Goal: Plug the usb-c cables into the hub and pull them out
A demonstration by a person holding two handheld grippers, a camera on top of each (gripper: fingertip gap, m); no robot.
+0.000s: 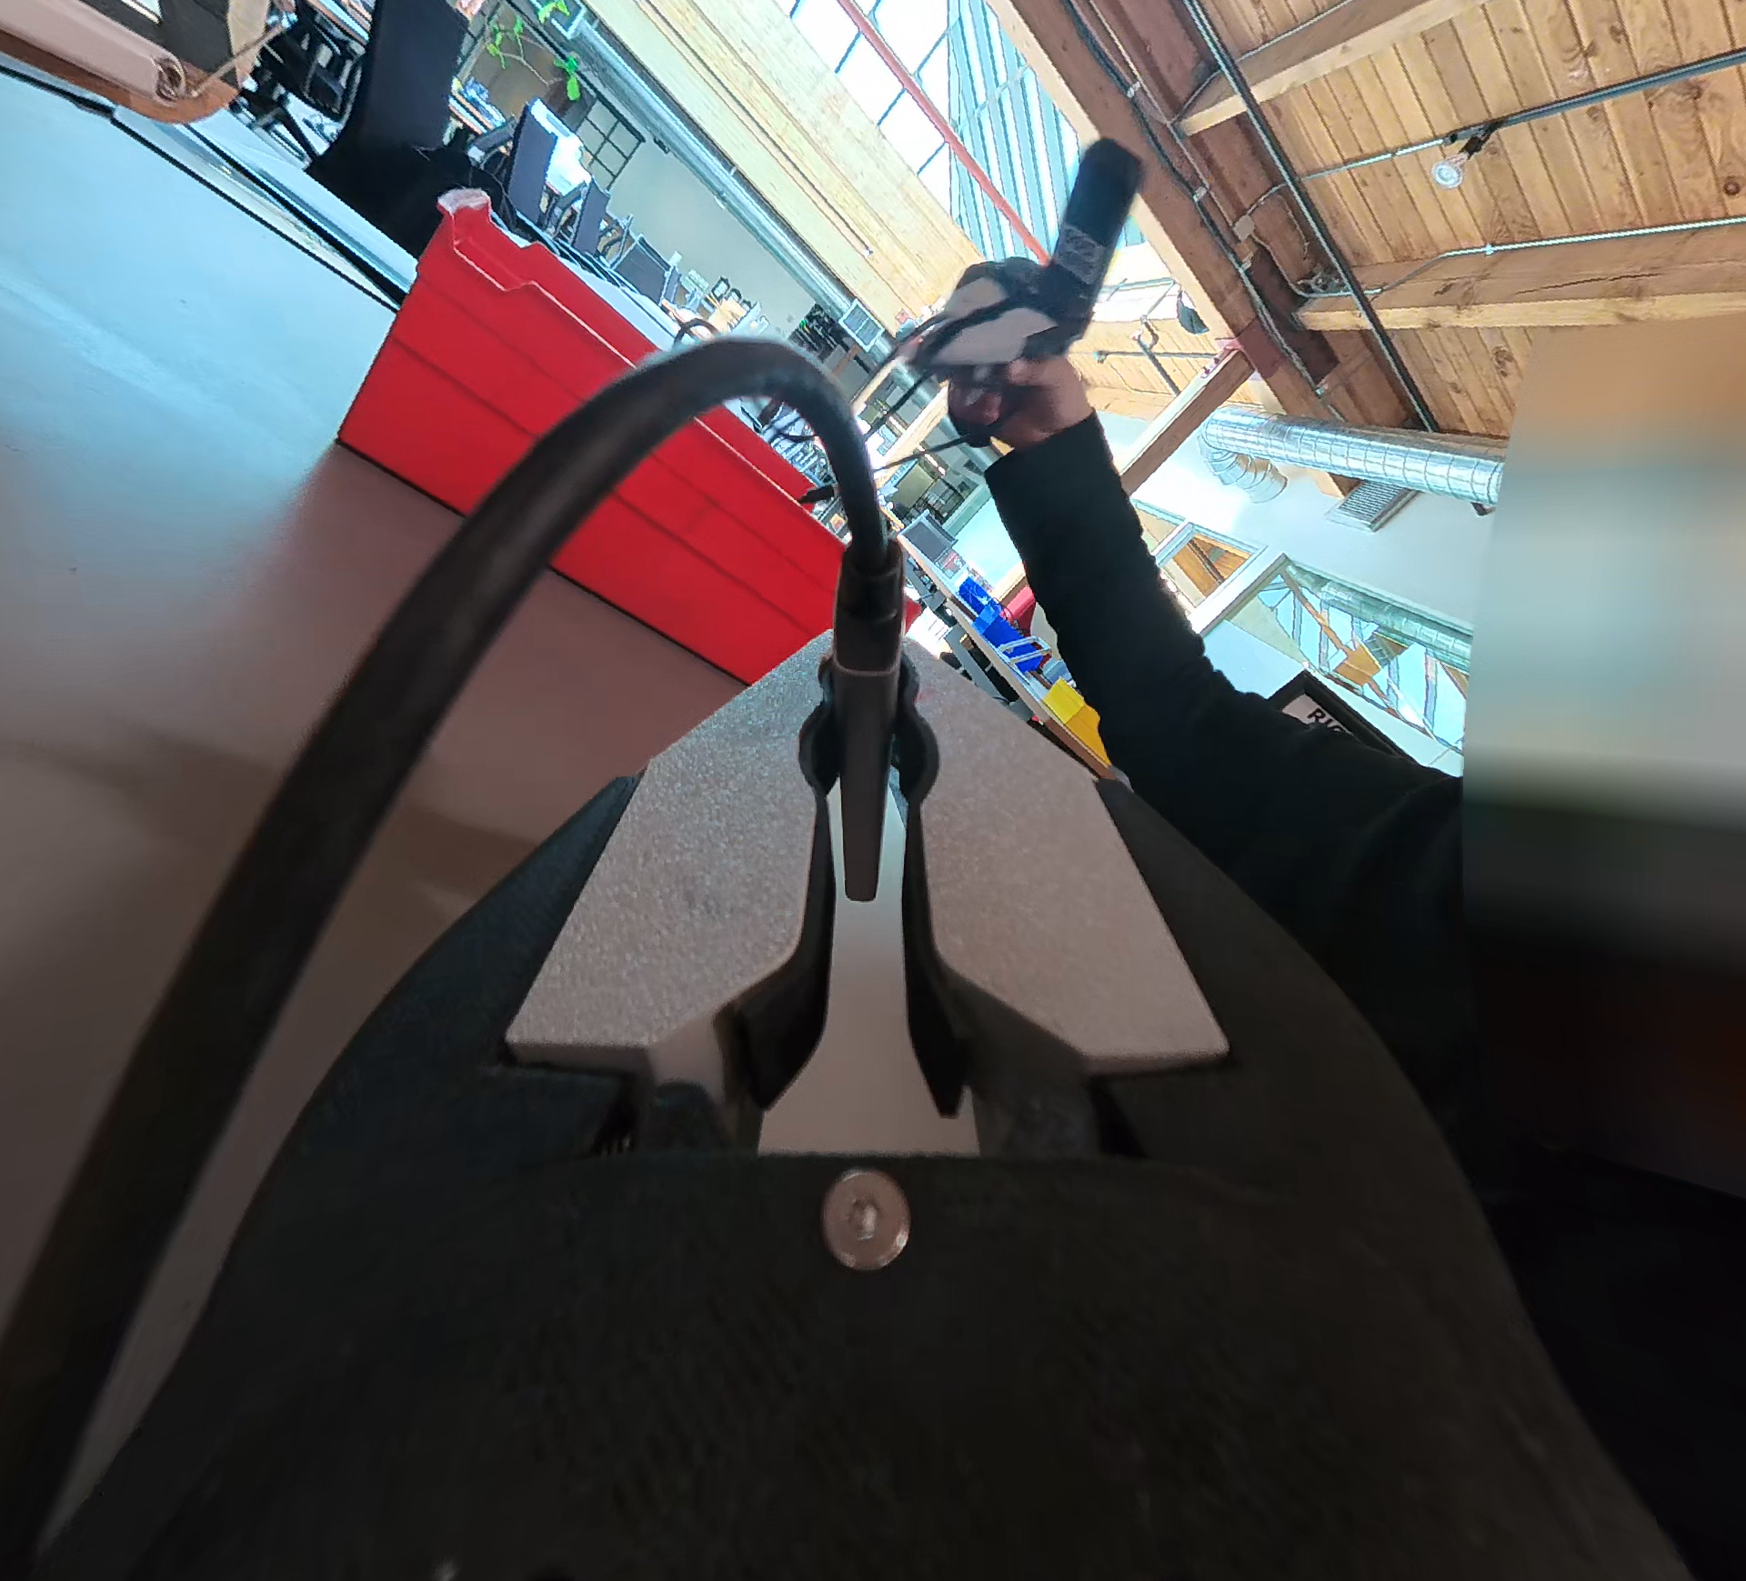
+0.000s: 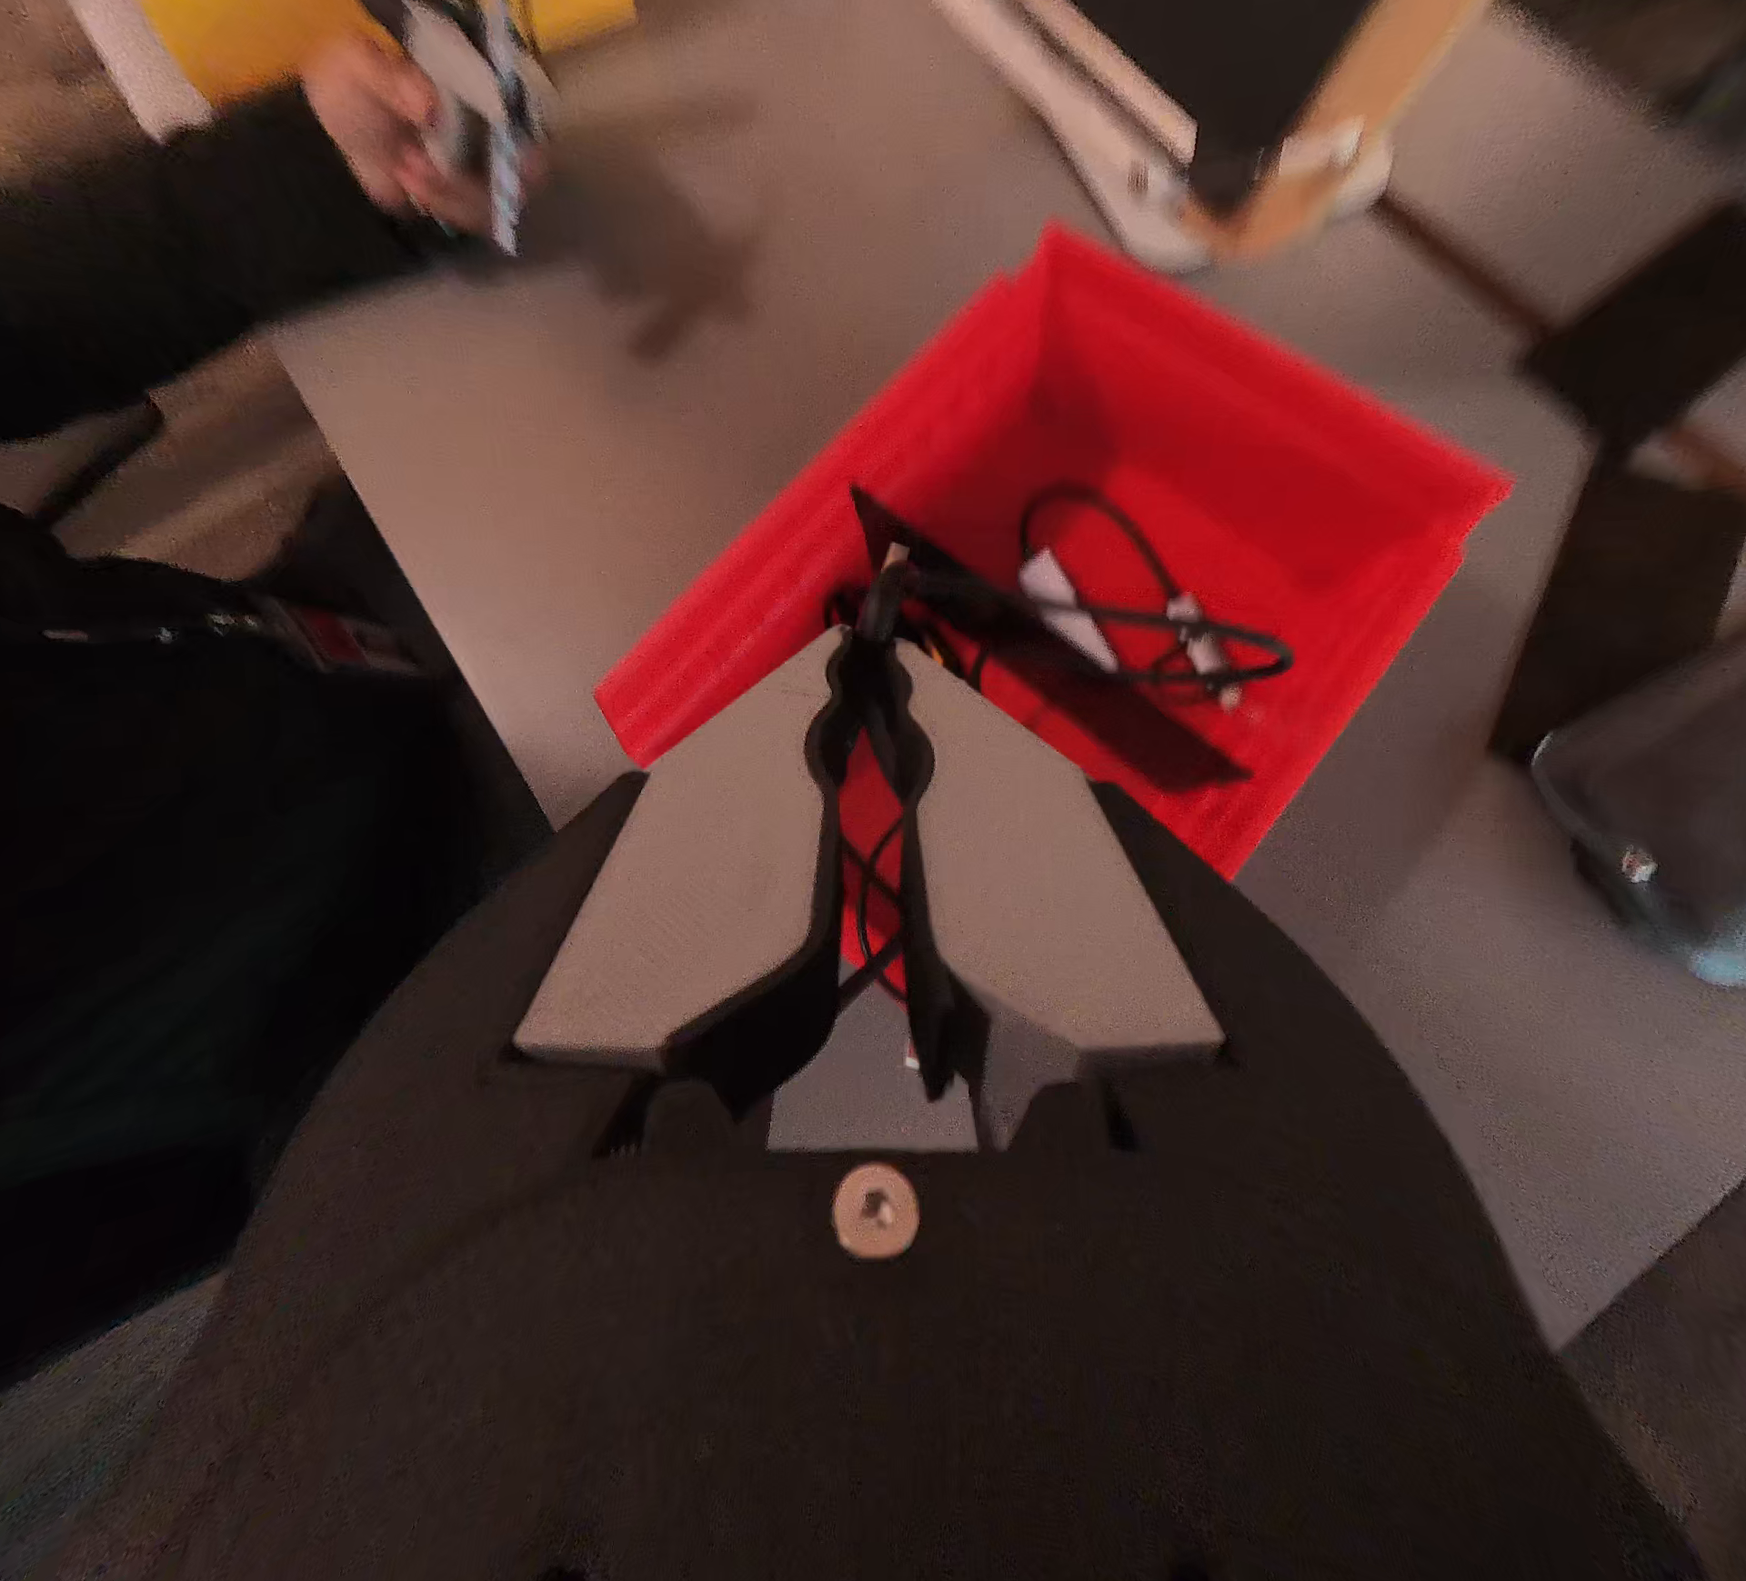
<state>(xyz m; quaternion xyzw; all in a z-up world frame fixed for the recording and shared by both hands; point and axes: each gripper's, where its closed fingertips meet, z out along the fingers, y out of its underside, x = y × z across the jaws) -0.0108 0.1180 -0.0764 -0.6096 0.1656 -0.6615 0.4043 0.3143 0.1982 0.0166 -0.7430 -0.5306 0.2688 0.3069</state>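
In the left wrist view my left gripper (image 1: 864,690) is shut on the black plug (image 1: 862,780) of a thick black cable (image 1: 453,648) that arcs up and away to the left. The camera tilts up toward the ceiling. My right gripper shows farther off (image 1: 1016,308), held high in a hand over the red bin (image 1: 586,440). In the blurred right wrist view my right gripper (image 2: 869,667) is shut on thin black cables (image 2: 874,789) hanging over the red bin (image 2: 1257,440). The left gripper shows blurred at upper left (image 2: 472,53). I cannot pick out the hub for certain.
The bin stands on a pale table (image 2: 529,478) and holds looped black cables (image 2: 1134,572), white adapters (image 2: 1063,601) and a long dark flat piece (image 2: 1115,704). A black-sleeved arm (image 1: 1181,686) crosses the right. A wooden-framed stand (image 2: 1323,72) is behind the bin. The gap from one gripper's tips to the other's is roughly 35 cm.
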